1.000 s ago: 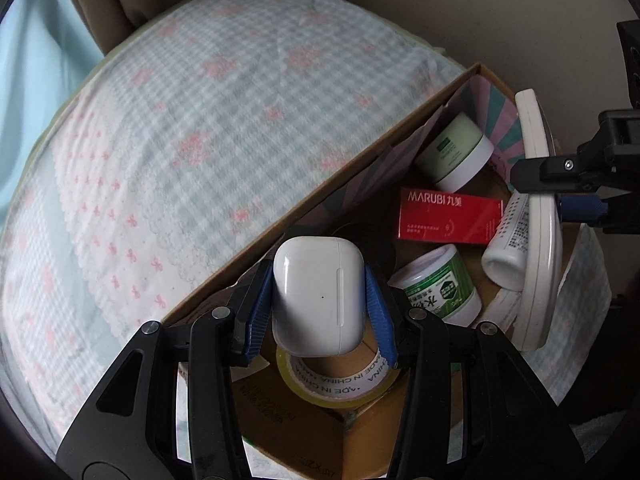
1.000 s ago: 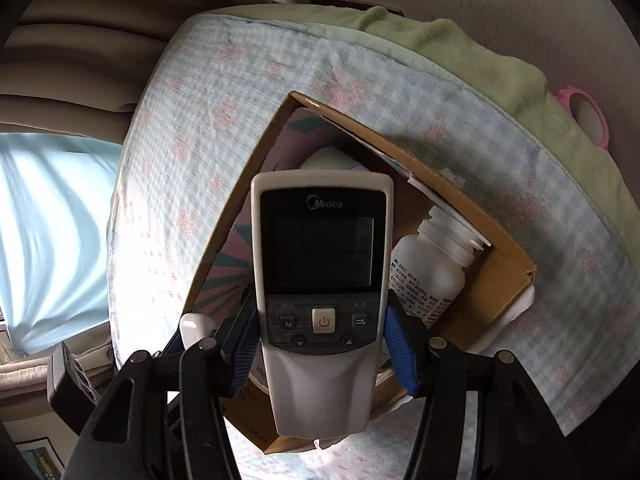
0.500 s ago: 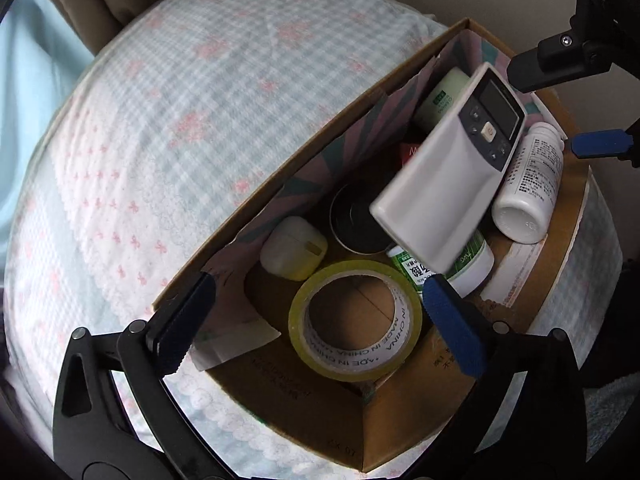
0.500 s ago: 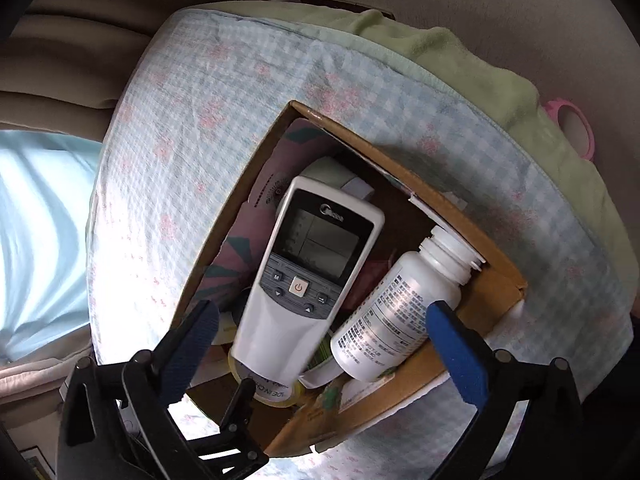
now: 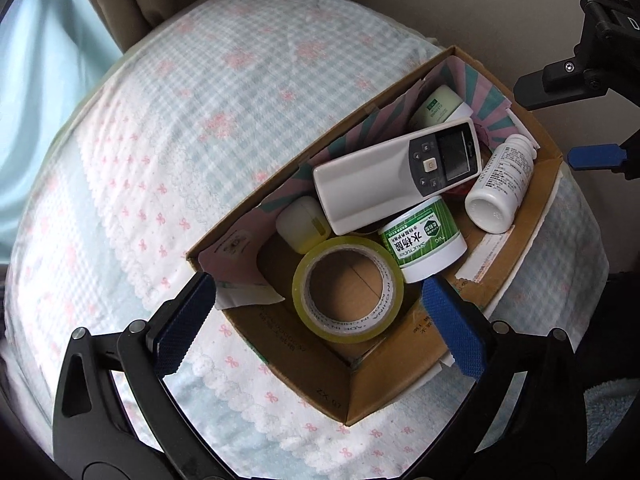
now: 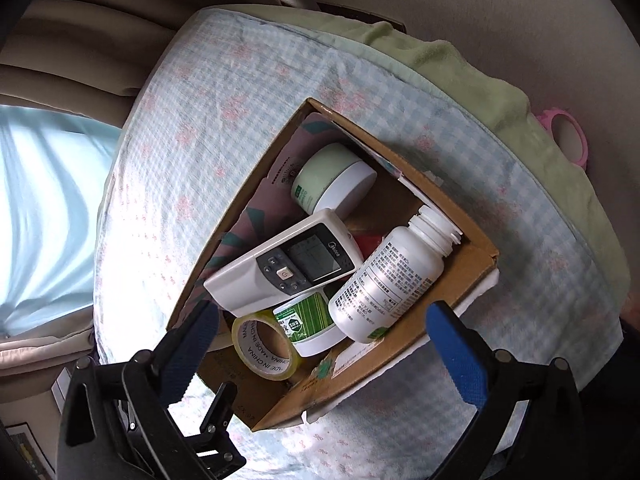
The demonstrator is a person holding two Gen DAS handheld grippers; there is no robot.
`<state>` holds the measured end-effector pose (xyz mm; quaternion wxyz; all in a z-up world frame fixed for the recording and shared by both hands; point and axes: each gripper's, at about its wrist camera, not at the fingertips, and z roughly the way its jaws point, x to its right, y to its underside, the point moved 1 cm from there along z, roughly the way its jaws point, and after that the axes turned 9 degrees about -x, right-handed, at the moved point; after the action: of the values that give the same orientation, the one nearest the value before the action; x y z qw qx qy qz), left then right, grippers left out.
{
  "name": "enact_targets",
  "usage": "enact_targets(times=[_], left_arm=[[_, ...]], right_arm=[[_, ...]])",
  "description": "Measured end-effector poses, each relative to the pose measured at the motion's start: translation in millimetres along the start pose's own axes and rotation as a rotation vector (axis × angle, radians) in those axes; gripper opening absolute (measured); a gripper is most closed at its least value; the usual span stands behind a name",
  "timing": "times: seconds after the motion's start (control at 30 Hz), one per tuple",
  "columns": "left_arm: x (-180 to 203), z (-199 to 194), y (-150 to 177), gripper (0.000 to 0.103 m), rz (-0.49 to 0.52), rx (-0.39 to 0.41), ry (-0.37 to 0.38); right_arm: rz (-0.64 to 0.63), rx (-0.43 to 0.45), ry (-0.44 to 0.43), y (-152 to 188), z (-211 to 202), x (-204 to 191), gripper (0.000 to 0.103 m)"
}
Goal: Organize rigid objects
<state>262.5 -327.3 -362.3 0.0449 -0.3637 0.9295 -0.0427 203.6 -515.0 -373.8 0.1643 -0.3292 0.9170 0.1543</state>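
Note:
A cardboard box (image 5: 372,384) (image 6: 476,256) sits on a checked bedspread. In it lie a white remote (image 5: 384,180) (image 6: 280,268), a white earbud case (image 5: 300,224), a yellow tape roll (image 5: 348,292) (image 6: 262,344), a green-labelled jar (image 5: 424,240) (image 6: 308,324), a white bottle (image 5: 500,184) (image 6: 392,280) and a pale green jar (image 5: 436,102) (image 6: 332,176). My left gripper (image 5: 316,324) is open and empty above the box's near corner. My right gripper (image 6: 320,336) is open and empty above the box; it shows at the right edge in the left wrist view (image 5: 592,156).
The bedspread (image 5: 160,140) (image 6: 240,80) spreads wide to the left of the box. A green towel (image 6: 480,80) and a pink ring (image 6: 564,136) lie at the bed's far edge. Curtains (image 5: 112,0) hang behind.
The left gripper let go of the earbud case and the right let go of the remote; both now lie in the box. Both grippers have opened and drawn back upward.

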Motion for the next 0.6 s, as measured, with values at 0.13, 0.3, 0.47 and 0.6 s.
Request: enact_targets(times=[0.13,0.3,0.47,0.6], left_arm=[[1.8,-19.3,6.1,0.103,-0.012,0.034,0.004],[0.2,-55.9,17.9,0.103,-0.044,0.093,-0.004],[-15.7,-116.8,36.7,0.103,-0.137,0.177,-0.041],[-40.2,-184.3,63.8,0.103,-0.255,0.279,-0.066]], right_arm=[[-0.018,0.022,-0.006,12.4,-14.0,-2.0,0.103],[-0.052,0.056,-0.007,27.1,-35.3,-11.7,0.103],[-0.175,0.110,0.028,49.7,-67.6,-40.7,0.103],[-0.364,0.199,0.085,80.2,-102.3,-81.3,0.103]])
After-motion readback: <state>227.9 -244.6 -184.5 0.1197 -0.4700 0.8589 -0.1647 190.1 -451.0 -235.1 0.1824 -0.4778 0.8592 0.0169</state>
